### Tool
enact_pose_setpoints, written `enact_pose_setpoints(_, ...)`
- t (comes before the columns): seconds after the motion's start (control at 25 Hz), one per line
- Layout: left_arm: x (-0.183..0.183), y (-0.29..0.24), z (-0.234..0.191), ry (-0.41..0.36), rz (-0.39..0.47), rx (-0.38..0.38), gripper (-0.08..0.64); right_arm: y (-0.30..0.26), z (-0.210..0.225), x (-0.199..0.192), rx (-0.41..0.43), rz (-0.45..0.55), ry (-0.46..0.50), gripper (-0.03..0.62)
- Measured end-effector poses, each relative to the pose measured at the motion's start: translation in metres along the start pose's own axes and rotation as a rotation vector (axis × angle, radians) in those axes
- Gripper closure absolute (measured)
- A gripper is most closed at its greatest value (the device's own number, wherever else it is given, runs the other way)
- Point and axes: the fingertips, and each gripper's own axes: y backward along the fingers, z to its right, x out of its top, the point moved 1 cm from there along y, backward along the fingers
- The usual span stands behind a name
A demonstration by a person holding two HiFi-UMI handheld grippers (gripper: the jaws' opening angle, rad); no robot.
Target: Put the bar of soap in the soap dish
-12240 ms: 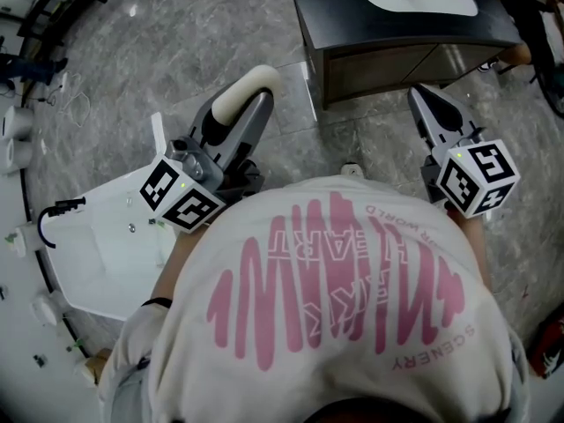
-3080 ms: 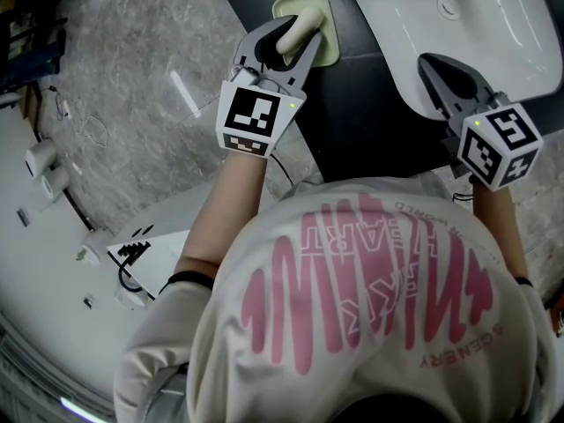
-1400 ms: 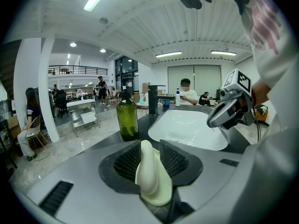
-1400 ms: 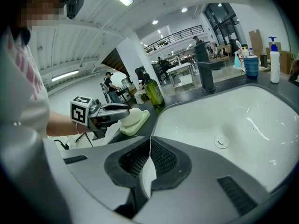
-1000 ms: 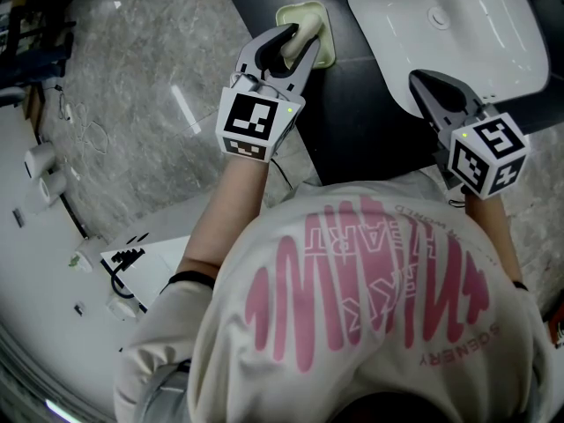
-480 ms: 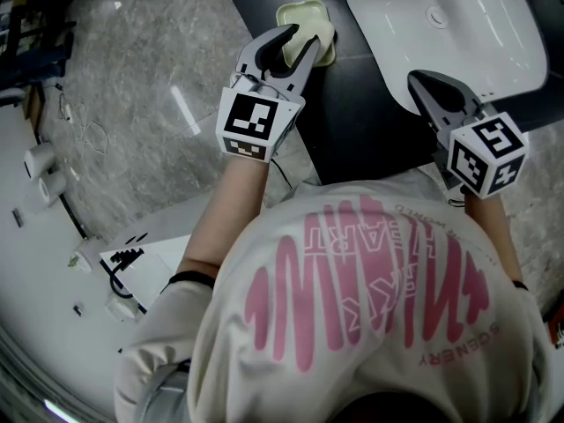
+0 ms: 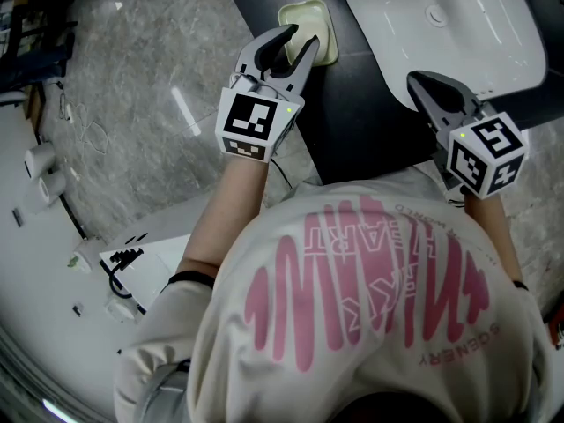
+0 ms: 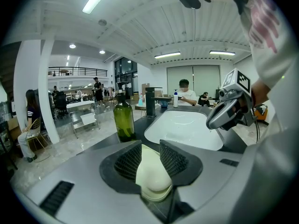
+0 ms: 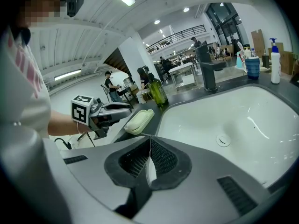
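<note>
The cream bar of soap (image 8: pixel 153 174) lies in the pale green soap dish (image 7: pixel 310 14) at the left end of a black counter. My left gripper (image 7: pixel 300 39) is open just short of the dish, with the soap showing in the gap between its jaws. In the right gripper view the soap (image 9: pixel 137 120) rests in the dish (image 9: pixel 148 117), and the left gripper (image 9: pixel 122 109) hovers beside its near end. My right gripper (image 7: pixel 417 79) is shut and empty at the near rim of the white sink (image 7: pixel 476 33).
A dark green bottle (image 8: pixel 124 120) stands beyond the dish, next to a black faucet (image 8: pixel 150 101). The sink basin (image 9: pixel 243 120) fills the right of the counter (image 7: pixel 352 104). A blue cup and a white pump bottle (image 9: pixel 276 63) stand at the far right. Grey marble floor lies to the left.
The person walked to the counter with the soap. In the last second my left gripper let go of it and drew back slightly from the dish. My right gripper stayed still.
</note>
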Motion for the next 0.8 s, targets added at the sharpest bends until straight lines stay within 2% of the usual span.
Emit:
enact_pose_setpoints(0.64,0.018,0.014,0.009,0.016,0.032,0.013,0.445,0.012,-0.008,0.009,0.025,0.016,0.043,0.575)
enact_pose_setpoints(0.8,0.024,0.026,0.016,0.061,0.046,0.016,0.445,0.016,-0.016,0.016,0.054,0.023,0.061,0.575)
